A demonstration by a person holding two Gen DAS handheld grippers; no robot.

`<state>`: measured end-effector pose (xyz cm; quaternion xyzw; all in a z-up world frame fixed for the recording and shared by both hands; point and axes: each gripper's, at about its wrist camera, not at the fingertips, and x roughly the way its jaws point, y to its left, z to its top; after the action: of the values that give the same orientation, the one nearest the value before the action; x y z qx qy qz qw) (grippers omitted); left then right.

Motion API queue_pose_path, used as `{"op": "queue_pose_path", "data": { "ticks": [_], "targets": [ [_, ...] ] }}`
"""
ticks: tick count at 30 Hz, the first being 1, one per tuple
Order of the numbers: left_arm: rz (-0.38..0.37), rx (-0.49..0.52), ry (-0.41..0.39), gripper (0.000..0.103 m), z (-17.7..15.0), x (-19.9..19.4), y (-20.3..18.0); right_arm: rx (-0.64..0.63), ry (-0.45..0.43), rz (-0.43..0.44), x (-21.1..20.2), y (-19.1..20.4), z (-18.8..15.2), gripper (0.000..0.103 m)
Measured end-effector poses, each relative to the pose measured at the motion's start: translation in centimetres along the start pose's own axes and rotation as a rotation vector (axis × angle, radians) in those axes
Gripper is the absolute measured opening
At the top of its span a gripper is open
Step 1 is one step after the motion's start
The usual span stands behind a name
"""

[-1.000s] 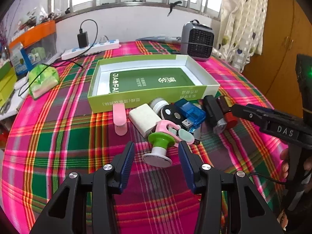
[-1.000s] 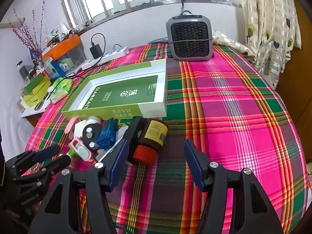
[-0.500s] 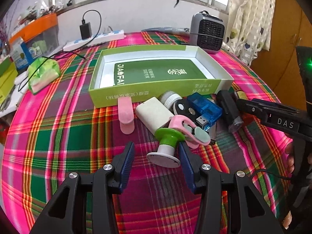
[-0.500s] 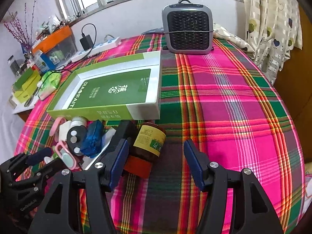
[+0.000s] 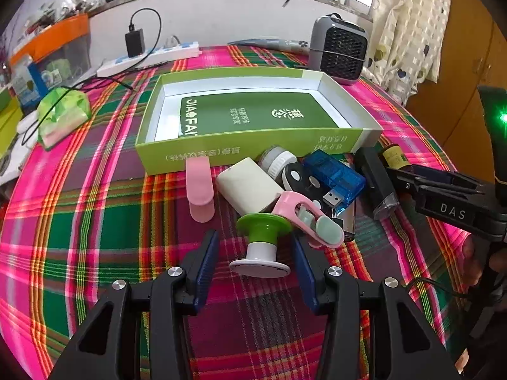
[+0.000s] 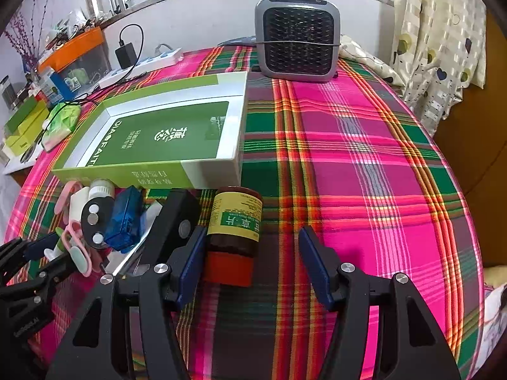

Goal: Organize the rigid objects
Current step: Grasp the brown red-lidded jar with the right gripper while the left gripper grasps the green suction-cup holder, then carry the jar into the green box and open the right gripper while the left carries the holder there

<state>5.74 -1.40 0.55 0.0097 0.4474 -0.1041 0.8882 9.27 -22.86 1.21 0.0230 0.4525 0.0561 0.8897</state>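
Note:
A green-and-white stopper (image 5: 263, 240) lies on its side on the plaid cloth between the fingers of my left gripper (image 5: 255, 247), which is open and does not touch it. Behind it sits a heap: pink clips (image 5: 199, 186), a white block (image 5: 247, 186), a blue USB device (image 5: 336, 177) and a black torch (image 5: 377, 180). A brown bottle (image 6: 236, 221) with a red cap lies between the fingers of my open right gripper (image 6: 252, 237), close against the left pad. The open green box (image 5: 247, 148) stands just beyond the heap.
A grey fan heater (image 6: 298, 41) stands at the table's far edge. A power strip (image 5: 149, 58) with a charger and a green tissue pack (image 5: 63, 114) lie at the far left. A curtain and wooden cabinet are on the right. Bare plaid cloth (image 6: 364, 158) stretches right of the box.
My right gripper has come forward and down, so the bottle's capped end now lies between its fingers. The left gripper has barely shifted around the stopper.

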Motion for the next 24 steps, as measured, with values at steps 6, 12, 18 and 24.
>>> {"op": "queue_pose_path", "data": {
  "ticks": [6,12,18,24],
  "targets": [
    [-0.002,-0.007,-0.002,0.044,-0.03,-0.02,0.07,-0.003,-0.002,0.008,-0.03,0.02,0.01,0.044],
    [-0.008,-0.035,-0.008,0.033,-0.05,-0.17,0.59,-0.012,-0.011,0.015,-0.24,0.12,-0.06,0.035],
    [-0.003,-0.044,-0.016,0.033,-0.16,-0.43,0.76,-0.015,-0.019,0.023,-0.58,0.23,-0.27,0.034],
    [0.005,-0.046,-0.025,0.033,-0.09,-0.89,0.81,-0.015,-0.023,0.024,-0.96,0.28,-0.54,0.034]
  ]
}}
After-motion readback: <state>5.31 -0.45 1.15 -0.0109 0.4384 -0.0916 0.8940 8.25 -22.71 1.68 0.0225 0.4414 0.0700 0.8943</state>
